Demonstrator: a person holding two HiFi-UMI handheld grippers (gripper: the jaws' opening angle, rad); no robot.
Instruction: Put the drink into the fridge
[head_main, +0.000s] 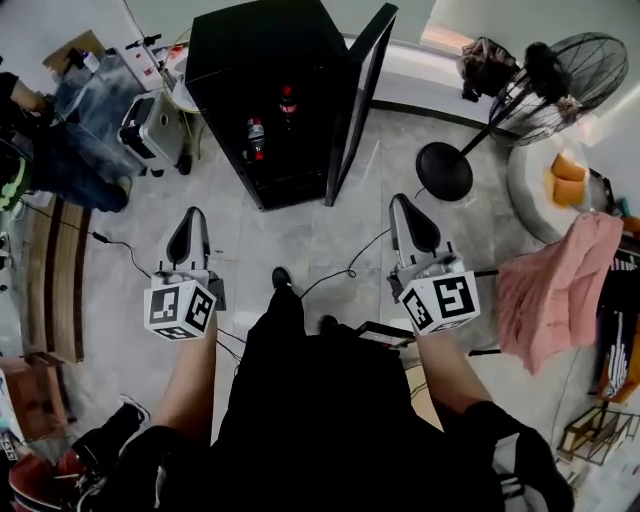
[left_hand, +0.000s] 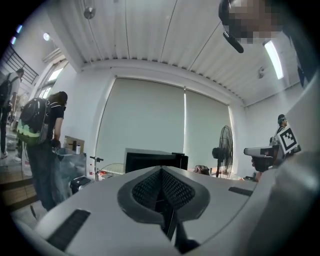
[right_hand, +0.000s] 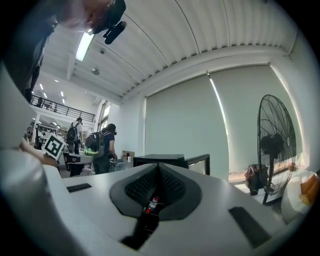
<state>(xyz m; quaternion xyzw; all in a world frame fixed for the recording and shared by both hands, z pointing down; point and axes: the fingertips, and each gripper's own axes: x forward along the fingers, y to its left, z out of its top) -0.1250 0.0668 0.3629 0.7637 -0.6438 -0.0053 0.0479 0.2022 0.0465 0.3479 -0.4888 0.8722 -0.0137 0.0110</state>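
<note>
Seemingly done, bar closing up: dark red-labelled drink bottles shelved in black open-doored fridge, upper centre; grey left gripper and right gripper clenched, empty.

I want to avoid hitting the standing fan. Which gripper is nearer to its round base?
Right. The right gripper sits close before the fan base; the left gripper is far off to its left.

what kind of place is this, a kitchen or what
Likely a workshop or lab hall, not a kitchen: a black fridge stands open on a tiled floor, near a big pedestal fan and loose cables.
</note>
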